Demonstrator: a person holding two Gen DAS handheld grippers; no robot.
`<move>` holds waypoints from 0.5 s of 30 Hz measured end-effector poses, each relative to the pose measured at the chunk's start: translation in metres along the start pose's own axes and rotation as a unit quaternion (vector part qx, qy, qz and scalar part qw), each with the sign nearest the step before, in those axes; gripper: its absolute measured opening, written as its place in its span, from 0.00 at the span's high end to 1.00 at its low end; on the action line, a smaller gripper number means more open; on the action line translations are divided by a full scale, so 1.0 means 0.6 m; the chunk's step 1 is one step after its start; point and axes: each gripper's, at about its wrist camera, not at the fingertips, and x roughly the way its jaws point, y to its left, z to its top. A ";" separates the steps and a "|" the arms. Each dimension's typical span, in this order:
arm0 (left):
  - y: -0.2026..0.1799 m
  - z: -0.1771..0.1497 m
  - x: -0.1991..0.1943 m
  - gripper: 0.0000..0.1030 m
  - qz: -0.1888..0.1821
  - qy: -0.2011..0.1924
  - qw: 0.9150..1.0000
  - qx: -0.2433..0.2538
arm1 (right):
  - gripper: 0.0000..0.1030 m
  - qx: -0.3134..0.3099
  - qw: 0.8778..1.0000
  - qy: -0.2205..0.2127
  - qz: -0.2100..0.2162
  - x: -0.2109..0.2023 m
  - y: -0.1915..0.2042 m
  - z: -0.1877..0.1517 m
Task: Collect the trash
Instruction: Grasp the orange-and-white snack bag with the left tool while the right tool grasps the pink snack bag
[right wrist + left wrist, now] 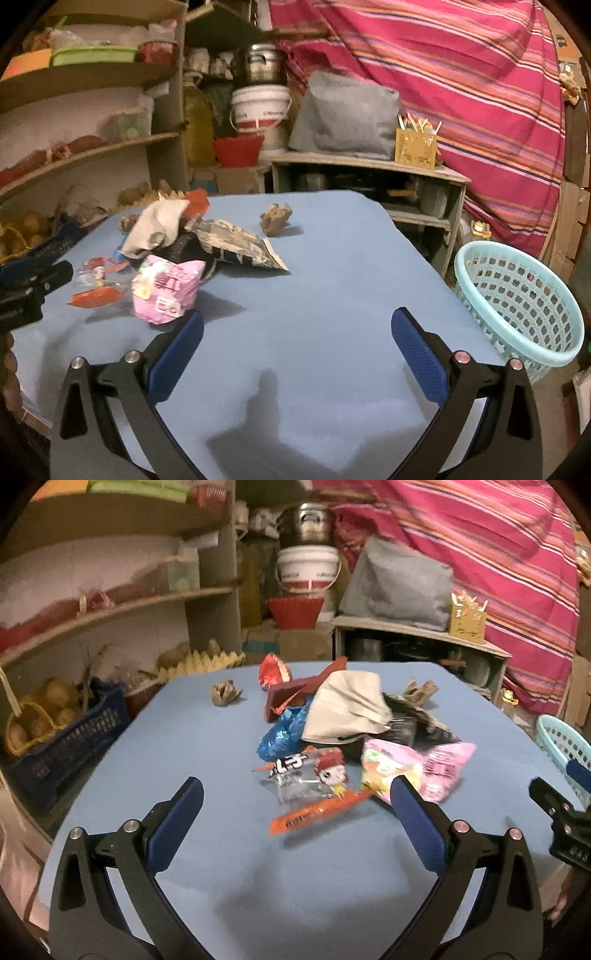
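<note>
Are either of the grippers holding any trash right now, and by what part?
Nothing is held. The left gripper and right gripper are both open and empty above the table.

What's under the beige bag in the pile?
The beige bag lies on a blue wrapper, a dark red packet and a dark patterned bag. Anything deeper under it is covered.

blue table [207, 738] | wrapper pile [343, 738] | two crumpled brown scraps [224, 693]
</note>
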 end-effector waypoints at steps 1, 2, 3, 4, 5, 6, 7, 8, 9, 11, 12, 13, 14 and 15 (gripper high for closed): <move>0.005 0.004 0.016 0.05 0.000 0.012 1.000 -0.005 | 0.04 -0.001 1.000 0.009 -0.001 0.008 0.002 0.007; 0.007 0.008 0.028 0.05 0.000 0.020 1.000 -0.009 | 0.04 0.001 1.000 0.014 0.003 0.014 0.003 0.012; 0.006 0.009 0.036 0.05 -0.002 0.026 1.000 -0.009 | 0.04 0.003 1.000 0.017 0.009 0.020 0.005 0.018; 0.006 0.011 0.047 0.05 -0.003 0.036 0.999 -0.006 | 0.04 0.005 1.000 0.019 0.012 0.025 0.006 0.022; 0.005 0.014 0.057 0.05 -0.001 0.044 0.999 -0.003 | 0.04 0.005 1.000 0.023 0.013 0.032 0.009 0.028; 0.003 0.016 0.066 0.05 0.004 0.051 0.999 0.000 | 0.04 0.004 1.000 0.027 0.010 0.040 0.013 0.033; 0.002 0.017 0.070 0.05 0.004 0.053 0.999 0.001 | 0.04 0.002 0.999 0.032 0.006 0.047 0.019 0.038; 0.003 0.016 0.075 0.05 0.004 0.053 0.999 0.002 | 0.04 0.001 0.999 0.033 0.005 0.051 0.023 0.041; 0.004 0.018 0.081 0.05 0.004 0.054 0.999 0.003 | 0.04 0.002 0.999 0.033 0.005 0.054 0.027 0.044; 0.013 0.020 0.087 0.08 -0.004 0.057 0.998 -0.003 | 0.04 -0.001 1.000 0.031 0.004 0.056 0.039 0.052; 0.017 0.020 0.089 0.15 -0.009 0.060 0.998 -0.007 | 0.04 -0.003 1.000 0.030 0.003 0.057 0.045 0.055; 0.023 0.020 0.097 0.23 -0.021 0.069 0.997 -0.013 | 0.04 -0.003 1.000 0.029 0.004 0.057 0.051 0.058; 0.027 0.019 0.102 0.27 -0.029 0.078 0.996 -0.017 | 0.04 -0.003 1.000 0.030 0.007 0.058 0.056 0.059; 0.030 0.017 0.109 0.36 -0.036 0.087 0.995 -0.021 | 0.04 -0.004 0.999 0.031 0.009 0.060 0.061 0.062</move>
